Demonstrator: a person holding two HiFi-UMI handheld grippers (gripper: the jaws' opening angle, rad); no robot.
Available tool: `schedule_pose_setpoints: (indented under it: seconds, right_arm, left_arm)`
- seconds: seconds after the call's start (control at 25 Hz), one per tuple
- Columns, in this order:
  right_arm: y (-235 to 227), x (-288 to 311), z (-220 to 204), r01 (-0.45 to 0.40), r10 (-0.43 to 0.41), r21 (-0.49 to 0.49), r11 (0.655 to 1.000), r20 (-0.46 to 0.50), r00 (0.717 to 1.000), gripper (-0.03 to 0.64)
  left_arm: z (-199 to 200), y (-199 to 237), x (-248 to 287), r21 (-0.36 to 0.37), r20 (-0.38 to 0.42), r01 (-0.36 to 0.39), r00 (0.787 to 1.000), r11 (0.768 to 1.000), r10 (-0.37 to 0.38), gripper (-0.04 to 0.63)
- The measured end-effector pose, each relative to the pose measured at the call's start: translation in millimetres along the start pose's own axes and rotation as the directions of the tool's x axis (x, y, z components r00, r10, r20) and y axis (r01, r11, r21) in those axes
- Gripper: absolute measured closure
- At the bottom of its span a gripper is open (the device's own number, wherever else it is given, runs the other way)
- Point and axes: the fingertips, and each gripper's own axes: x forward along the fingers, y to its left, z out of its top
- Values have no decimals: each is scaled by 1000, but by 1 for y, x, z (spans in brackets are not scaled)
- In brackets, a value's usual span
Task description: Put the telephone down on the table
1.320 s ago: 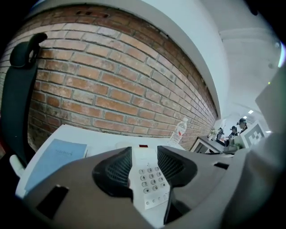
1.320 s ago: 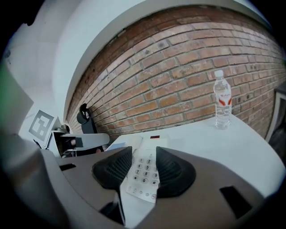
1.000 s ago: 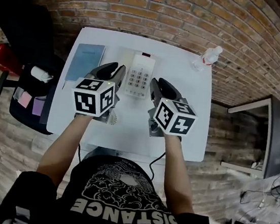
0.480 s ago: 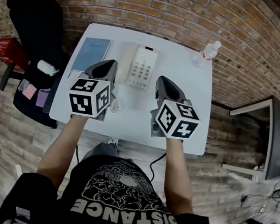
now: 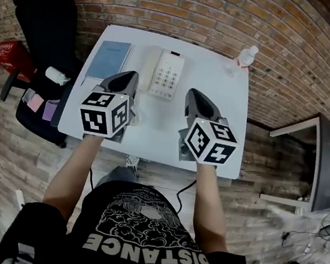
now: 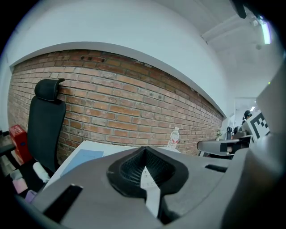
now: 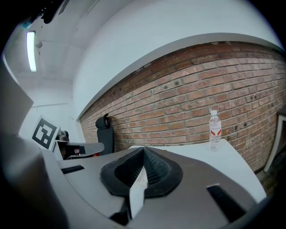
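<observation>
A white desk telephone (image 5: pixel 165 74) lies flat on the white table (image 5: pixel 218 90), near the far edge, its handset along its left side. Its coiled cord (image 5: pixel 135 117) runs down beside my left gripper. My left gripper (image 5: pixel 124 76) hovers just left of the phone and nearer to me, shut and holding nothing. My right gripper (image 5: pixel 197 96) hovers to the phone's right, also shut and empty. The left gripper view shows its jaws (image 6: pixel 144 153) pressed together. The right gripper view shows the same (image 7: pixel 143 154). The phone is hidden in both gripper views.
A blue notebook (image 5: pixel 107 59) lies at the table's far left. A water bottle (image 5: pixel 241 59) stands at the far right corner. A black office chair (image 5: pixel 47 19) stands left of the table, against the brick wall (image 5: pixel 169 5). A darker desk (image 5: pixel 315 160) is off to the right.
Both grippers' jaws have gone from slightly apart to shut. Both grippers have drawn back a little from the telephone toward me.
</observation>
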Motion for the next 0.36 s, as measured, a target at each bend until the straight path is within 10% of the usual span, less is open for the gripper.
schedule_pose_setpoints:
  seconds: [0.36]
  right_arm:
    - [-7,-6,1,4,-4,0,1000,-2,1000,614]
  left_arm:
    - [-1,-9,3,-14,-6,3,1000,1000,-3,588]
